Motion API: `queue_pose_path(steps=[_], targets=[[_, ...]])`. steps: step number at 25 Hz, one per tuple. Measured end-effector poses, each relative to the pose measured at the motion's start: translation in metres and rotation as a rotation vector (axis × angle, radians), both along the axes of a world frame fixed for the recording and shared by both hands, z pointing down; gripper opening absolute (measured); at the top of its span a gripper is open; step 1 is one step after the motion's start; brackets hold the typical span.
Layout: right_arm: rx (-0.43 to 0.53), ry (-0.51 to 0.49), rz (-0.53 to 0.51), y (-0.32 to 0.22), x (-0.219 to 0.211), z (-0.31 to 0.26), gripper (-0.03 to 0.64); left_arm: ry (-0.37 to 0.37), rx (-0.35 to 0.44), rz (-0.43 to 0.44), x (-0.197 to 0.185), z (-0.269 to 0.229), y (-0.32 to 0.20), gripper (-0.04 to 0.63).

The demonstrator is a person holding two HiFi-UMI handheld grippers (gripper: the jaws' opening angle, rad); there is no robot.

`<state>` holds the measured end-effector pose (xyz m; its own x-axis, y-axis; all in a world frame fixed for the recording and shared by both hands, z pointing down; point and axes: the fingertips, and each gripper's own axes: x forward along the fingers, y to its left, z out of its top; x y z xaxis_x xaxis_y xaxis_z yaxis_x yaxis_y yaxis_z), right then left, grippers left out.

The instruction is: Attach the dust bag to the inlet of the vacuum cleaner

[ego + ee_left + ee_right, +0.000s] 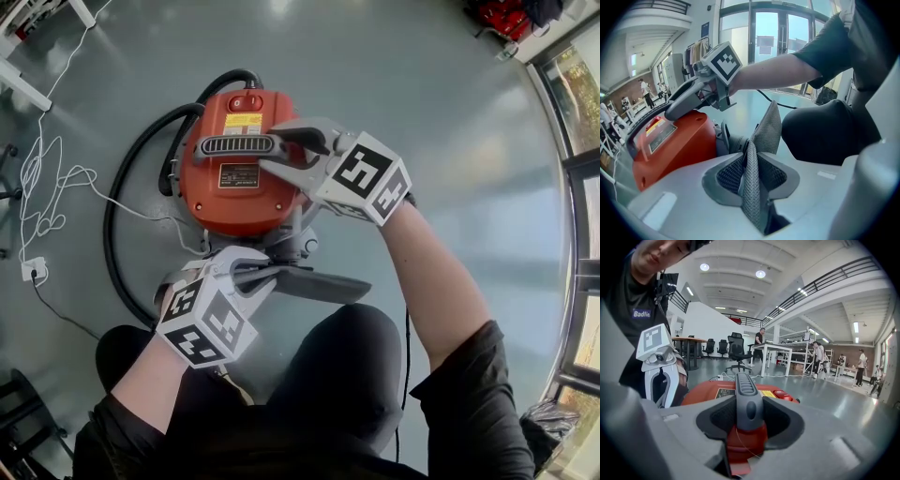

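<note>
Left tongs (751, 157) are pinching a fold of the grey mesh dust bag (768, 129), and its floppy length runs up and away toward the round grey inlet (733, 143) just beyond. That inlet sits at the near end of the glossy red vacuum cleaner (234, 192) on the floor. Right tongs (749, 408) clamp the ribbed black handle (744, 380) on top, so the left is nearer.

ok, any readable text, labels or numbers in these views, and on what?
Yellow label on the vacuum cleaner top: too small to read.
Dark rating plate beside the handle: too small.
Marker cube on the right tongs, marker cube on the left tongs: square patterns, no words.
The dust bag in the left tongs: plain mesh, no print.
Tag on the person's shirt: not read out.
</note>
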<state>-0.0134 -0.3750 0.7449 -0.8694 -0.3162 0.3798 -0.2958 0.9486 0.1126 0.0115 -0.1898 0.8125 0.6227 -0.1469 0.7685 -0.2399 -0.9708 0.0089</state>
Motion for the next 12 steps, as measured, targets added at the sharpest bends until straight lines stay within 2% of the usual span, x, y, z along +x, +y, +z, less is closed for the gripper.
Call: queue_pose_path(steps=[3, 6, 9, 12], targets=[[0.008, -0.005, 0.003, -0.0002, 0.0002, 0.0004, 0.15, 0.005, -0.012, 0.053, 0.0008, 0.0005, 0.0014, 0.112], [0.015, -0.015, 0.011, -0.0002, 0.0002, 0.0004, 0.15, 0.0, 0.018, 0.069, -0.0002, -0.0005, 0.0008, 0.128], [0.028, -0.022, 0.021, -0.0002, 0.0005, -0.0007, 0.15, 0.002, 0.048, 0.062, -0.0029, -0.0015, -0.002, 0.191], [0.046, -0.02, 0.036, -0.0017, 0.002, -0.0015, 0.16, 0.007, 0.044, 0.085, -0.0047, -0.0019, 0.0028, 0.24]])
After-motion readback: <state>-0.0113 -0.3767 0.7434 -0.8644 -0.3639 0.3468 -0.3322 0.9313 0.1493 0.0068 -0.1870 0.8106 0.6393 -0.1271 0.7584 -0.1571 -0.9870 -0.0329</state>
